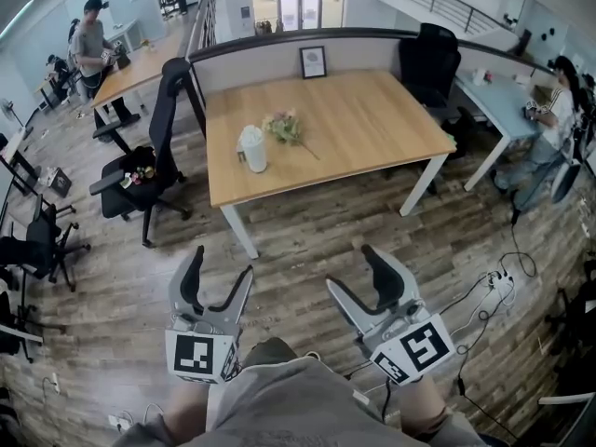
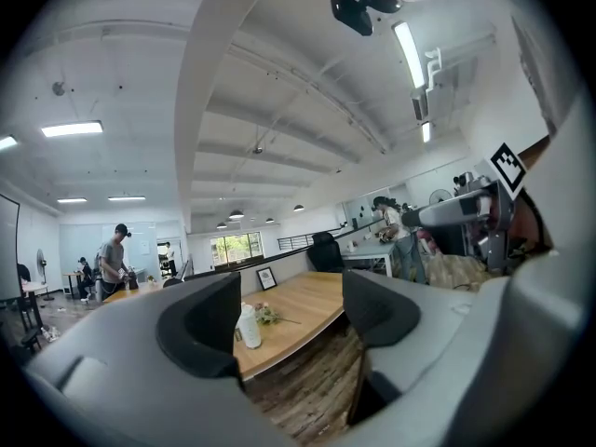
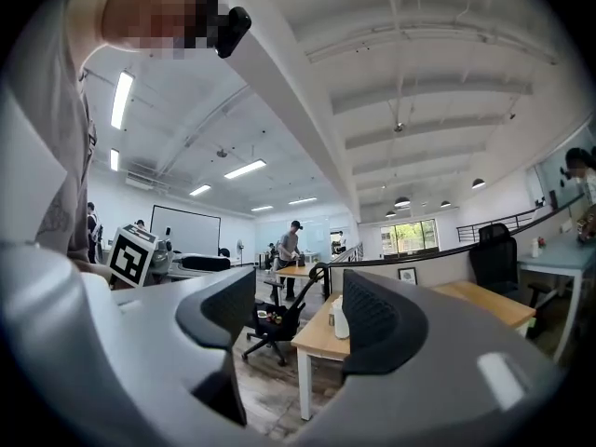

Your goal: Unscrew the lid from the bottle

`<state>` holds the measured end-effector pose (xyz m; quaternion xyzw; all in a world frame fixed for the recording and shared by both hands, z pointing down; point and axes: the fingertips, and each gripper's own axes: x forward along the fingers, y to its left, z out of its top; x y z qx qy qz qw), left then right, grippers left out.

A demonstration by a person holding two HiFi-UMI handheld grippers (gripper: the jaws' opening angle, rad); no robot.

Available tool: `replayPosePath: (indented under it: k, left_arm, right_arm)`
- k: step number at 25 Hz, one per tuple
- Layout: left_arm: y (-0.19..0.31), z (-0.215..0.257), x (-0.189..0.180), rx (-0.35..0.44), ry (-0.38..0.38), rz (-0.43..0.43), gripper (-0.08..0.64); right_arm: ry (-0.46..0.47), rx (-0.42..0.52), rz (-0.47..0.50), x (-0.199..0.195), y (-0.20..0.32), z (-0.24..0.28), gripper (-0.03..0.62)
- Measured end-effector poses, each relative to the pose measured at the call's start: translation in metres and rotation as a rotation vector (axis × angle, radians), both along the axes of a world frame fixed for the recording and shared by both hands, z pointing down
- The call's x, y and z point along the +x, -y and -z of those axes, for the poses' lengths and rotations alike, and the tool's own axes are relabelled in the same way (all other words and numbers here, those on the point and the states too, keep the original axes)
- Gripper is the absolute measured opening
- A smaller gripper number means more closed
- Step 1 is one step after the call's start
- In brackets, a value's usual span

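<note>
A white bottle (image 1: 252, 149) with its lid on stands upright on the left part of a wooden table (image 1: 372, 128), well ahead of me. My left gripper (image 1: 221, 266) and right gripper (image 1: 354, 270) hang low over the wooden floor, close to my body and far short of the table. Both are open with nothing between their jaws. The left gripper view shows the bottle (image 2: 248, 327) small and distant between the open left gripper (image 2: 291, 319) jaws. In the right gripper view the bottle (image 3: 341, 322) peeks out beside the right jaw of the open right gripper (image 3: 298, 319).
A small bunch of flowers (image 1: 284, 126) lies next to the bottle, and a framed picture (image 1: 313, 61) leans on the partition behind. A black office chair (image 1: 154, 161) stands left of the table. A power strip with cables (image 1: 498, 282) lies on the floor at right. People work at other desks.
</note>
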<state>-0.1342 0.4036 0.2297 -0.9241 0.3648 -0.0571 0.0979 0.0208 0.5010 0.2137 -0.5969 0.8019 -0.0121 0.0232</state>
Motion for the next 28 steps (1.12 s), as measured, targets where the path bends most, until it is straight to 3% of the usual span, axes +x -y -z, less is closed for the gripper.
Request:
replayPosePath:
  k: [12, 28]
  left_arm:
    - [0.058, -0.022, 0.007, -0.074, -0.004, 0.008, 0.342]
    - [0.247, -0.045, 0.029, -0.126, 0.053, 0.009, 0.344]
  right_arm:
    - [-0.002, -0.060, 0.022, 0.005, 0.059, -0.021, 0.279]
    - [0.015, -0.149, 0.002, 0.024, 0.250, -0.032, 0.279]
